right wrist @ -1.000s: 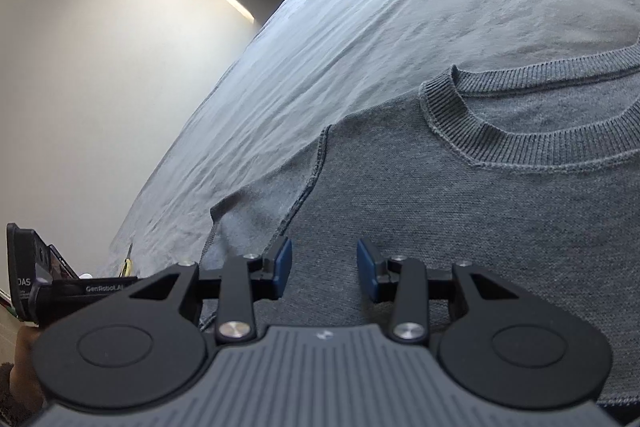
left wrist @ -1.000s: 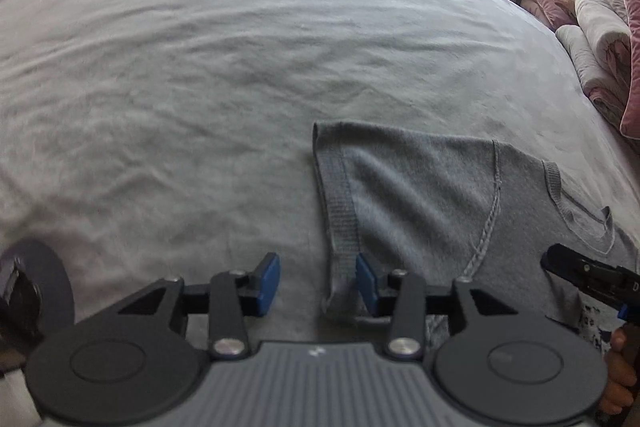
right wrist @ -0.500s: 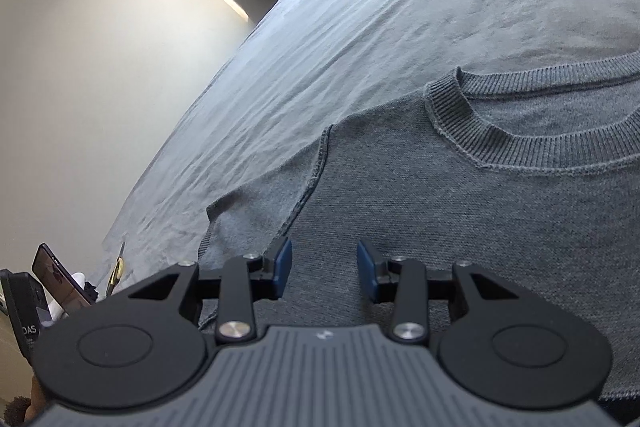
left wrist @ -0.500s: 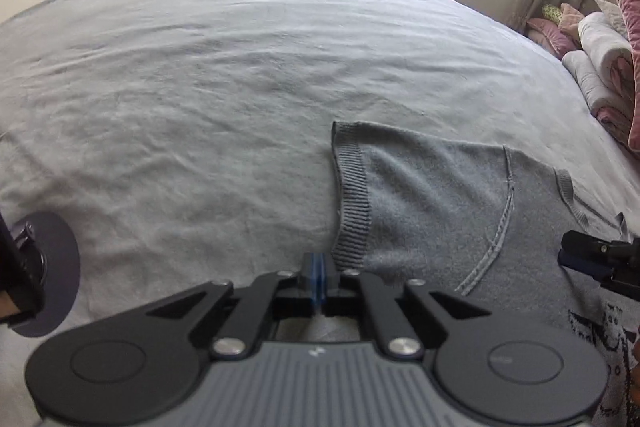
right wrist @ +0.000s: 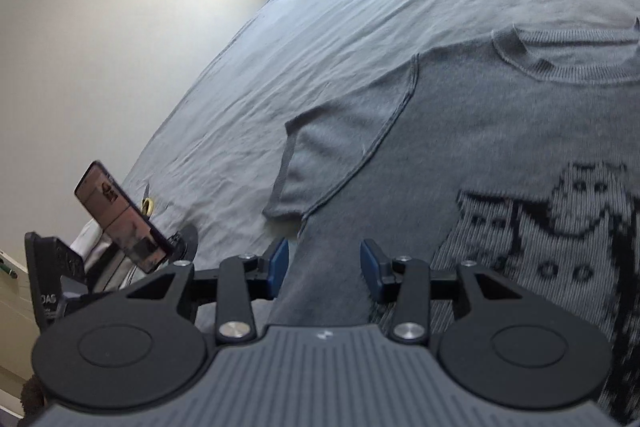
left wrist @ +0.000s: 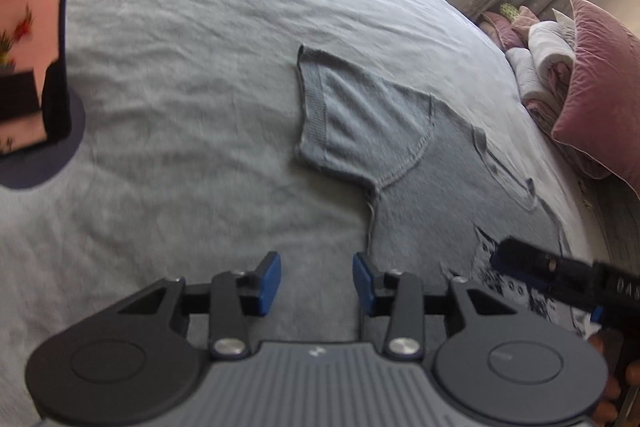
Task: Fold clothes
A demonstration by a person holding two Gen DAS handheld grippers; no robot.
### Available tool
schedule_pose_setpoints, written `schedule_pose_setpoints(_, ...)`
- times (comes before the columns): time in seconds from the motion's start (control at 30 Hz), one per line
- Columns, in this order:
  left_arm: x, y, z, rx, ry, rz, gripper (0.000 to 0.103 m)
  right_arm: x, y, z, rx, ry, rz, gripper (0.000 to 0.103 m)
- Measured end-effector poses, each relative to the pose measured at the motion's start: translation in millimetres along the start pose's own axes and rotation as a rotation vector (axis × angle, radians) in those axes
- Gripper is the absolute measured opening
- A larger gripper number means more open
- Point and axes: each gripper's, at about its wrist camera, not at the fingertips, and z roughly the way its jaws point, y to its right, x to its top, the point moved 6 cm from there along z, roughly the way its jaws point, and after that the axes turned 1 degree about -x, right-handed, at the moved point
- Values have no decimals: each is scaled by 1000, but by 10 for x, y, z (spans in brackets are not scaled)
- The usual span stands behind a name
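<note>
- While the grey sweater (left wrist: 404, 131) lies flat on the bed (left wrist: 200, 67), I read its sleeve (right wrist: 332, 155) as pointing away from the body.
- Left gripper (left wrist: 316, 281), just beside the sweater's side seam, has just reopened, empty.
- Right gripper (right wrist: 324, 265), over the sweater below the sleeve, stands partly open, empty.

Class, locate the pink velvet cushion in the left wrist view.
The pink velvet cushion stands at the right edge of the left wrist view, beside rolled pale bedding, just beyond the grey knitted sweater on the bed.

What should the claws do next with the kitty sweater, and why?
Probably the left claw should close on the sleeve and fold it inward: the sweater lies flat on the bed, sleeve sticking out, and both claws are open and empty.
</note>
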Motion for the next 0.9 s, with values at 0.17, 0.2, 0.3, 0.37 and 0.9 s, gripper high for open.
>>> schedule_pose_setpoints(0.17,-88,11,0,-32,-12,23,39,-547,-388,-173,6,-42,-2,45)
schedule_pose_setpoints(0.2,-91,7,4,-37,-11,22,39,-652,-482,-198,11,-45,-5,45)
schedule_pose_setpoints(0.3,-93,9,7,-56,-12,2,37,-933,-743,-261,23,-35,-17,45)
schedule_pose_setpoints(0.37,-117,50,19,-90,-27,-4,34,-1086,-871,-278,19,-24,-22,45)
schedule_pose_setpoints(0.9,-307,143,2,-143,-63,92,30,-1730,-1051,-130,-197,35,-150,45)
